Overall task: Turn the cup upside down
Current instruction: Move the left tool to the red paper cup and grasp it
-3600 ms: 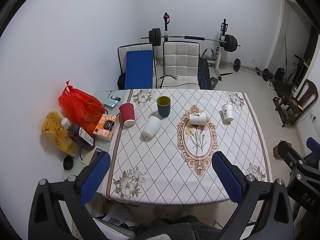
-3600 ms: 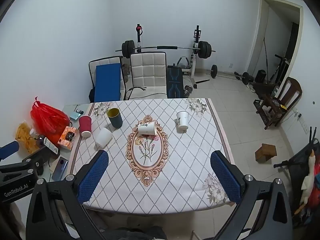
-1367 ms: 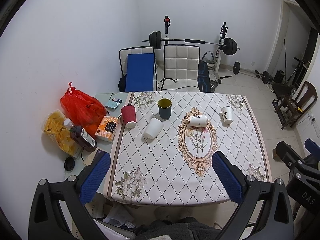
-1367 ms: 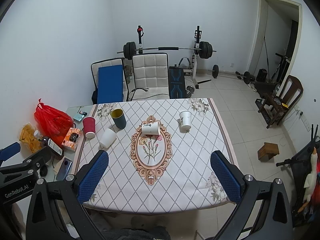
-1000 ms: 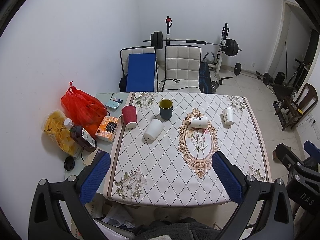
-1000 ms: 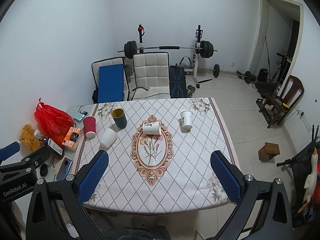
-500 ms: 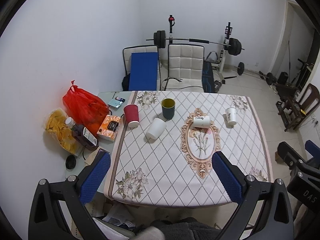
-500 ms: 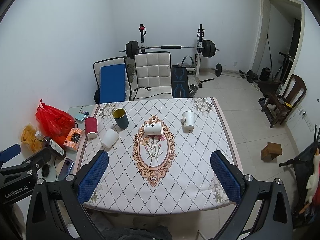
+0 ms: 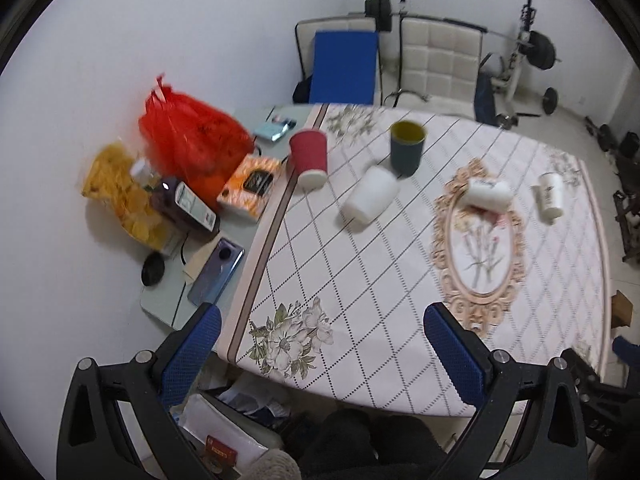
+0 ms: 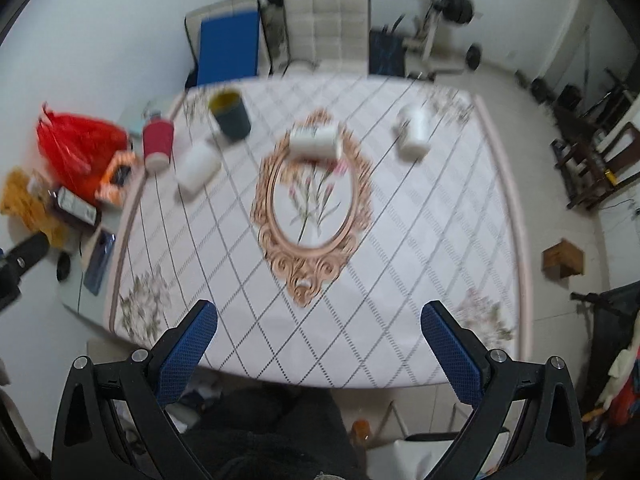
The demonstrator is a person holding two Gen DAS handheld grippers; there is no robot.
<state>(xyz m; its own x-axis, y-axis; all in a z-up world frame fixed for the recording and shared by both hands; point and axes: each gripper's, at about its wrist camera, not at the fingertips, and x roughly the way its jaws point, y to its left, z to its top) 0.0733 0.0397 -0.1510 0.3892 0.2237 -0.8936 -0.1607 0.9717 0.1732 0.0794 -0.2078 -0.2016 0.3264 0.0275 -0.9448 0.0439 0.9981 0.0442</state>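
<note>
Far left, off the cloth: red bag (image 9: 188,136), tissue box (image 9: 250,186), phone (image 9: 216,271). Then red cup (image 9: 309,158) standing mouth down, white cup (image 9: 370,200) tipped on its side, dark cup (image 9: 407,148) upright with mouth open, printed cup (image 9: 488,194) lying on the medallion, small cup (image 9: 551,197) toward the right edge of the table (image 9: 360,300). Dark cup looks the likeliest target: probably rigid and smooth, heavier than the paper ones, so best pinched across the wall near mid-height, firmly against slip. Left gripper (image 9: 320,356) spread wide, empty, near the front edge. Right gripper (image 10: 320,350) likewise spread, holding nothing.
</note>
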